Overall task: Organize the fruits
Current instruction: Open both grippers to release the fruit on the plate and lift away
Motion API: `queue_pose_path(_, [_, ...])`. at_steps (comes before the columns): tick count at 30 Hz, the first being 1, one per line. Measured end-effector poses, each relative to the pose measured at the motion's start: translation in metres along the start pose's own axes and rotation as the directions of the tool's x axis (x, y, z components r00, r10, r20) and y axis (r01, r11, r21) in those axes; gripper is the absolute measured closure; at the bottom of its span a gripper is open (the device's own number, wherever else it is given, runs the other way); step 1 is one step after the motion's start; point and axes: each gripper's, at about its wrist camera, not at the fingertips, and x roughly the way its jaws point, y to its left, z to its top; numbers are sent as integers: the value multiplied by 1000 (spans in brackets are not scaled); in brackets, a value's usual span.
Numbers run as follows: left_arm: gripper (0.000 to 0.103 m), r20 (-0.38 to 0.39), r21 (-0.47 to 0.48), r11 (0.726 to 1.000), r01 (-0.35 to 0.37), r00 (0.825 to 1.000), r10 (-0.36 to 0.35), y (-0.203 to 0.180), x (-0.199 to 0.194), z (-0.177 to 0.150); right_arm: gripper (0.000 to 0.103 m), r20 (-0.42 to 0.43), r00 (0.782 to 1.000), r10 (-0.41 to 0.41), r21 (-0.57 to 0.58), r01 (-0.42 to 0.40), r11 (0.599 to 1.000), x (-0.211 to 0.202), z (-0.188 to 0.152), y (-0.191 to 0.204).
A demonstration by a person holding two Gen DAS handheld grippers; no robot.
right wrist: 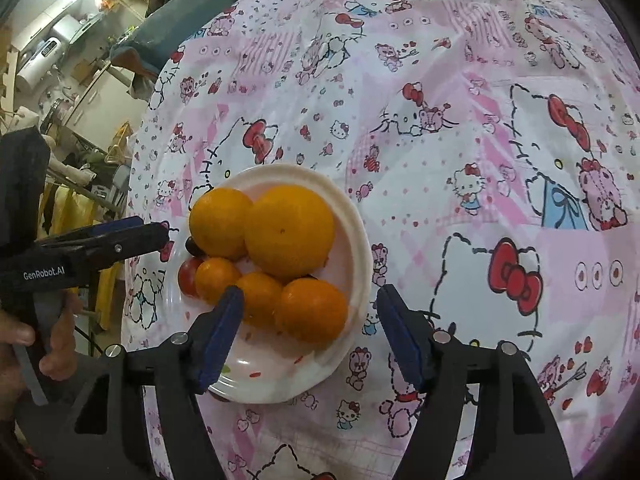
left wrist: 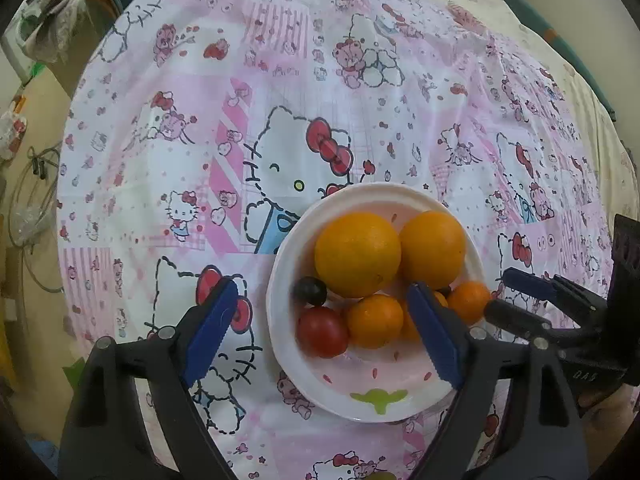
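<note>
1. The left tongs (left wrist: 324,320) stand spread over the near part of a white plate (left wrist: 280,320), pinching nothing; a small orange (left wrist: 374,321) and a red tomato (left wrist: 322,331) lie between the blue pads (left wrist: 210,330) without touching them.
2. The right tongs (right wrist: 310,320) are also spread and empty, with another small orange (right wrist: 312,314) between their pads, apart from both.
3. All the fruit sits on the plate: 2 large oranges (left wrist: 357,255) side by side at the far side, 3 small oranges in a row at the near side, the tomato at one end of that row, and a dark grape (left wrist: 310,291) just beside the tomato.
4. The plate rests on a table covered by a pink cartoon-cat tablecloth (left wrist: 360,100).
5. In the right wrist view, a hand (right wrist: 24,340) grips the left tongs' handle.
</note>
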Motion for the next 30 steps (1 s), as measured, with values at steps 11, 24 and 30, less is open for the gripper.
queue_pose_path(11, [19,112,-2,990,-139,984,138,2,-34,-11,32,69,998,-5,31,3,1000,-37,-15,7])
queue_pose_path(24, [19,226,105,955,-278,942,250,-25,-64,-40,32,121,992,-26,109,12,994,-66,-50,11])
queue_pose_path(30, [19,235,80,970,-230,950,206,-23,-80,-63,32,139,989,-47,142,27,989,-75,-71,14])
